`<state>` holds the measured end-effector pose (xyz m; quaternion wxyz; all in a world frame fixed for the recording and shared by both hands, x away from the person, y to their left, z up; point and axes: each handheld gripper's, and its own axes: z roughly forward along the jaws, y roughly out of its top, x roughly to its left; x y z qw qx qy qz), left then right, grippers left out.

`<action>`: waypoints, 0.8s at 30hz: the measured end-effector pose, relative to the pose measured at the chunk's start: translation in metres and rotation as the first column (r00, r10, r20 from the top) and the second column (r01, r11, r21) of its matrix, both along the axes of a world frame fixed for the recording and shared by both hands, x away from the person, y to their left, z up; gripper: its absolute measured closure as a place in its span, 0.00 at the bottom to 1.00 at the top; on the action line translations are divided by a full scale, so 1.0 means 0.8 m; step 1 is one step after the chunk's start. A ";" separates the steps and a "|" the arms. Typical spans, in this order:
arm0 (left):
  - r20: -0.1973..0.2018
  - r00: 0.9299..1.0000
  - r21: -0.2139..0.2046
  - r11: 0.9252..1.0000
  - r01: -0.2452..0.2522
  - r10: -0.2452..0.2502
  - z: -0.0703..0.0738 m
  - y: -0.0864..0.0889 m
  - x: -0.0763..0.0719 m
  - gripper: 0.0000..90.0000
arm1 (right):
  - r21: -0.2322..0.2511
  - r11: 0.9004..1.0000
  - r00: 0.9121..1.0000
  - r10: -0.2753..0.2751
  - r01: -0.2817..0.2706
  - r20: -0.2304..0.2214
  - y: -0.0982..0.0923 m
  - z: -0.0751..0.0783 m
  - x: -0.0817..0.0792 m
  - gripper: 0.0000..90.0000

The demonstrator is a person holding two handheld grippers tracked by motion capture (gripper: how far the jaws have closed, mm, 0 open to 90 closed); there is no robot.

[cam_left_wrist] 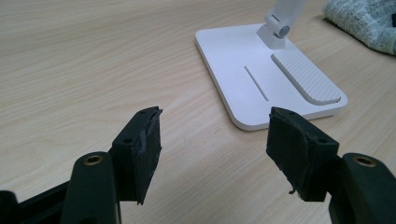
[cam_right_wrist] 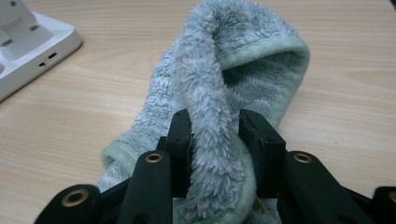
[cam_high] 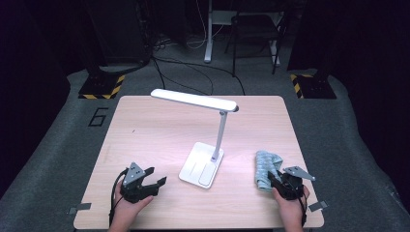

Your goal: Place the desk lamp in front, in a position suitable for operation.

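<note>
- A table (cam_high: 145,125) of pale wood-grain laminate is seen, rectangular with rounded corners, on a grey floor.
- A white lamp (cam_high: 203,140) stands near the middle of the table. Its base (cam_left_wrist: 261,74) is a flat smooth rectangle with rounded corners; a thin groove and a ribbed grey-white pad are set in the top of it. A slim straight stem rises from a round hinge at the back of the base, and a long flat head (cam_high: 194,100) is carried on top, tilted a little.
- A towel (cam_right_wrist: 224,93) of soft pale blue-green fleece lies at the right side of the table, well apart from the lamp base. The pile is fluffy on the outside and shorter and looped on the inside, and a smooth light green hem runs along the edge. It is folded over into a rounded hump.
- The right gripper (cam_right_wrist: 215,135) is held by a hand at the near right edge. A thick fold of the towel is pinched between its black jaws, which are closed on it as far as the cloth allows.
- The left gripper (cam_left_wrist: 215,144) is held at the near left of the table. Its jaws are spread wide and nothing is between them; dark rough padding is seen on the inner faces. It is pointed toward the lamp base, near it but not touching.
- No containers are seen on the table.
</note>
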<state>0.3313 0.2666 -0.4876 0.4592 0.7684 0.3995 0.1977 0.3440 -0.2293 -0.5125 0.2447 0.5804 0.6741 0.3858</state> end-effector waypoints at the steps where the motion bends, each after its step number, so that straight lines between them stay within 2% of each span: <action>1: 0.000 1.000 0.001 1.000 0.000 0.000 0.000 0.000 0.000 0.39 | -0.007 1.000 1.000 -0.003 0.003 0.001 -0.005 0.000 0.001 0.73; 7: 0.001 1.000 -0.001 1.000 -0.001 0.001 0.000 0.000 0.000 0.39 | 0.011 1.000 1.000 -0.016 0.016 0.001 -0.017 -0.001 0.003 0.70; 9: -0.001 1.000 -0.001 1.000 0.002 -0.002 0.000 0.000 0.000 0.39 | -0.001 1.000 1.000 -0.018 0.018 -0.003 -0.016 -0.001 0.003 0.66; 11: -0.001 1.000 -0.001 1.000 0.001 -0.001 0.000 0.000 0.000 0.39 | -0.011 1.000 0.999 -0.025 0.025 0.022 -0.014 -0.001 0.003 0.59; 12: 0.000 1.000 -0.001 1.000 -0.001 0.001 0.000 0.000 0.000 0.39 | -0.011 1.000 0.999 -0.025 0.025 0.022 -0.014 -0.001 0.003 0.59; 15: 0.001 1.000 -0.002 1.000 -0.003 0.003 0.000 0.000 0.000 0.39 | 0.003 0.999 0.998 -0.048 0.048 0.045 -0.013 0.003 -0.001 0.49; 17: 0.007 1.000 -0.010 1.000 -0.012 0.012 -0.001 -0.001 0.000 0.39 | 0.004 0.999 0.998 -0.047 0.047 0.050 -0.013 0.005 -0.002 0.48; 18: -0.003 1.000 -0.001 1.000 -0.002 0.002 0.000 0.000 0.000 0.39 | 0.009 0.999 0.996 -0.047 0.047 0.080 -0.012 0.008 -0.005 0.47; 20: -0.002 1.000 -0.001 1.000 -0.001 0.001 0.000 0.000 0.000 0.39 | 0.011 0.999 0.995 -0.045 0.044 0.087 -0.011 0.010 -0.007 0.47; 21: 0.002 1.000 0.004 1.000 0.003 -0.003 0.000 0.000 0.000 0.39 | 0.009 0.999 0.994 -0.034 0.034 0.107 -0.009 0.014 -0.011 0.46; 23: 0.001 1.000 0.003 1.000 0.004 -0.004 0.000 -0.001 0.000 0.39 | 0.007 1.000 0.993 -0.029 0.028 0.112 -0.007 0.016 -0.012 0.46; 24: -0.002 1.000 0.001 1.000 0.003 -0.003 0.000 -0.001 0.000 0.39 | -0.005 1.000 0.991 -0.010 0.011 0.133 -0.001 0.021 -0.017 0.46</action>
